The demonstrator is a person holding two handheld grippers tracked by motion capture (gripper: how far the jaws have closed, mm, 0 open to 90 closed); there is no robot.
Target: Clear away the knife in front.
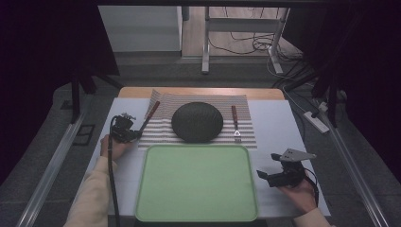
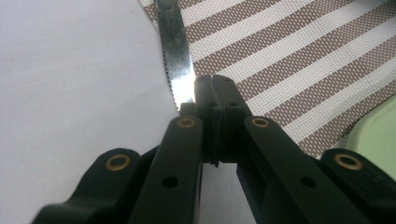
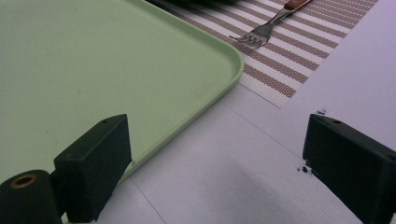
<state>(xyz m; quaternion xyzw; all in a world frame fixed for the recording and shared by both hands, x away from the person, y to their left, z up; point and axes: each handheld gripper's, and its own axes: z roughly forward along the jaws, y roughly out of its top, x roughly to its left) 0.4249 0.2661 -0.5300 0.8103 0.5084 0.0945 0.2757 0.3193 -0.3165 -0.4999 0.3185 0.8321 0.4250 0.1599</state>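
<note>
The left gripper (image 2: 213, 88) is closed tight beside the knife (image 2: 176, 51) tip. The right gripper (image 3: 219, 163) waits open near the green tray (image 3: 140, 84). Next, I think, it must open to grab the knife.

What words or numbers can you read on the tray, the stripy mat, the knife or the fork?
None: no words, numbers or signs can be read anywhere.
The green tray is plain.
The striped placemat has only stripes.
The knife blade shows no readable mark, and the fork shows none either.
The dark round dish is unmarked.
</note>
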